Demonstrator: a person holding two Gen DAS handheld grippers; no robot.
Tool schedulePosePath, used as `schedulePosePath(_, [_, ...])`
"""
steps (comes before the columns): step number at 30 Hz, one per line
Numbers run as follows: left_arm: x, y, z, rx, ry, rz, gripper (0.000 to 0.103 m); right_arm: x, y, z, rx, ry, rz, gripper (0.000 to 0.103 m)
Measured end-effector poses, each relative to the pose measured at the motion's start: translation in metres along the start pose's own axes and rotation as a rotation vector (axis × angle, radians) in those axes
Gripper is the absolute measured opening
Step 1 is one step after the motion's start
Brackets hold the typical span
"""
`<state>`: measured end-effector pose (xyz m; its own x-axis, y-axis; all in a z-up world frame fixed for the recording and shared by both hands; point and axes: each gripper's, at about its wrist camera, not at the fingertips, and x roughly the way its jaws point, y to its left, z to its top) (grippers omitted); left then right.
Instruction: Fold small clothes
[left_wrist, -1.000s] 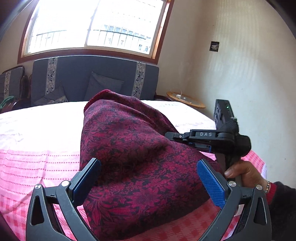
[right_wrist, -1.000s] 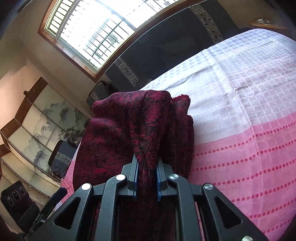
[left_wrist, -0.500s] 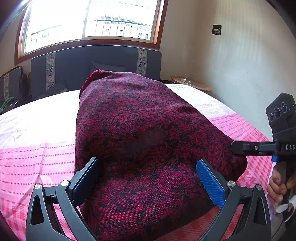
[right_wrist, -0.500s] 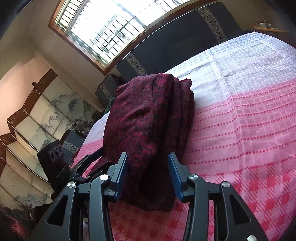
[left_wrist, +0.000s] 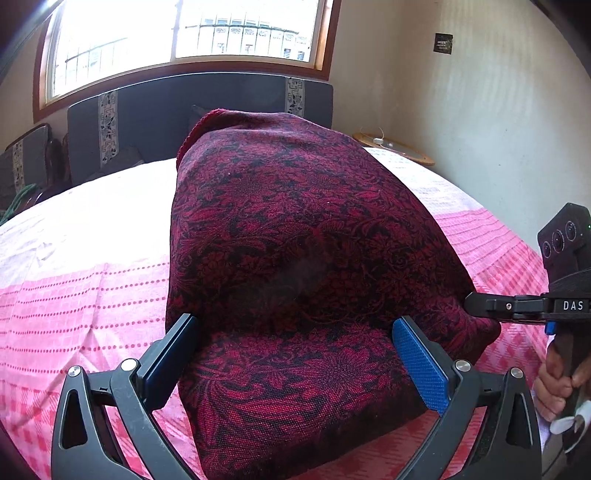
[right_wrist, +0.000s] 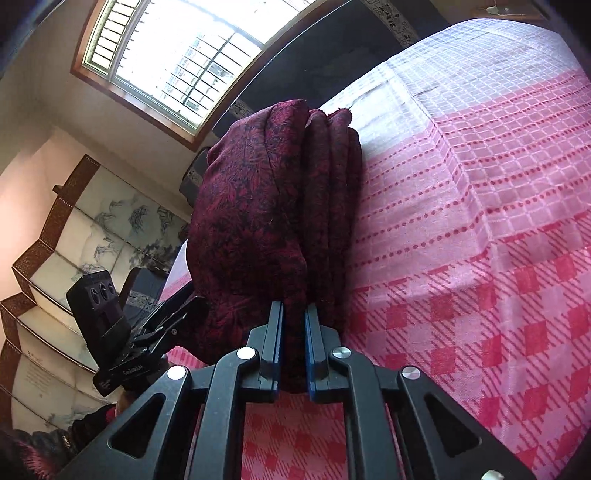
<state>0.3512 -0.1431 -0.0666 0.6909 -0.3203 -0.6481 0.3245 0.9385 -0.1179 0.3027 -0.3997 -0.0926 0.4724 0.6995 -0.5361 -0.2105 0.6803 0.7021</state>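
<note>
Folded maroon cloth on bed: right gripper just re-closed, pinching edge; left gripper wide open, empty. Risk: thin pinch slipping, layers unfolding w/ any pull.

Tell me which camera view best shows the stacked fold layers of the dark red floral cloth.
The right wrist view: it looks along the dark red floral cloth edge-on, so the separate layers show side by side, pinched by the right hand-held gripper. The left wrist view shows only its broad patterned top face.

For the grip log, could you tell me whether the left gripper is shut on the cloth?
No, the left gripper stands wide open around the cloth.
</note>
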Motion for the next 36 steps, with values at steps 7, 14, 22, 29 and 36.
schedulePosePath(7, [0.001,0.003,-0.001,-0.020,-0.001,-0.017,0.102,-0.023,0.052,0.031,-0.193,-0.094,-0.121,0.015])
schedulePosePath(14, [0.001,0.003,-0.001,-0.019,-0.002,-0.016,0.102,0.047,0.136,0.098,-0.528,0.004,-0.188,0.016])
schedulePosePath(22, [-0.002,0.009,-0.003,-0.035,-0.014,-0.045,0.102,0.103,0.084,0.093,-0.589,0.053,-0.497,0.016])
schedulePosePath(29, [-0.020,0.029,-0.011,-0.107,-0.062,-0.096,0.103,0.091,0.067,0.088,-0.516,-0.028,-0.424,0.015])
schedulePosePath(36, [-0.053,0.057,0.028,-0.188,-0.150,-0.200,0.102,0.085,0.060,0.085,-0.496,-0.076,-0.362,0.015])
